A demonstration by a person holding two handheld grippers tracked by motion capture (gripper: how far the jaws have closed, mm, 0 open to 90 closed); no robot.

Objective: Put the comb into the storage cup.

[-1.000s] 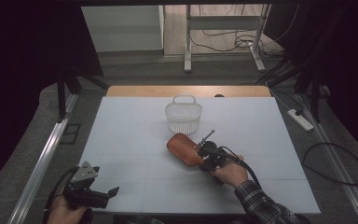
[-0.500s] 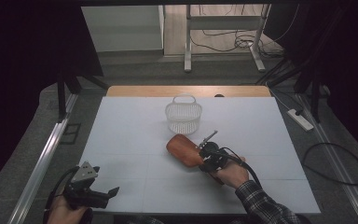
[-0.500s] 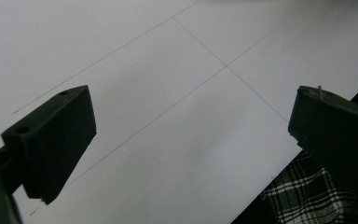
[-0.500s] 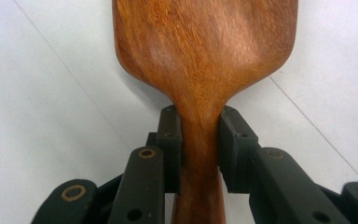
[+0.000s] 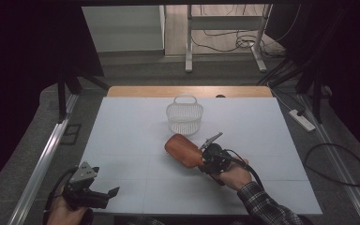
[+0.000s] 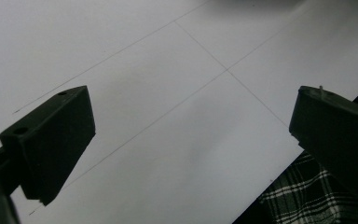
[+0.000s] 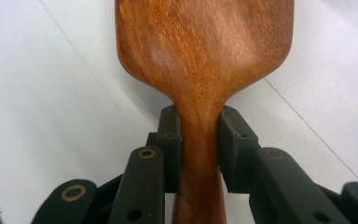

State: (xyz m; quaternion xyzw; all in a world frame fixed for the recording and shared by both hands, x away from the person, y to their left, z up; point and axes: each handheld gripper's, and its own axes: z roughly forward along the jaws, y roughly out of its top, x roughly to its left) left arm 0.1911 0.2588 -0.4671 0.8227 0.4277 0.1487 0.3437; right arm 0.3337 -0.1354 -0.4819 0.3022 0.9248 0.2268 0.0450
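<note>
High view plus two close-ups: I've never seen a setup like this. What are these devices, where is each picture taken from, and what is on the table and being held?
No robot here: a person at a table holds a hand-operated two-jaw gripper in each hand. The high view looks down from above the person's side, with the forearms coming in from the bottom. The other two pictures come from cameras riding on the grippers, looking along their black jaws.

On the white table stands a small white plastic mesh basket with a handle, apart from everything else.

The right gripper is shut on the neck of a brown wooden paddle-shaped brush; its pads press the handle from both sides just below the wide head.

The left gripper is open over bare table near the front edge, with nothing between its jaws.
</note>
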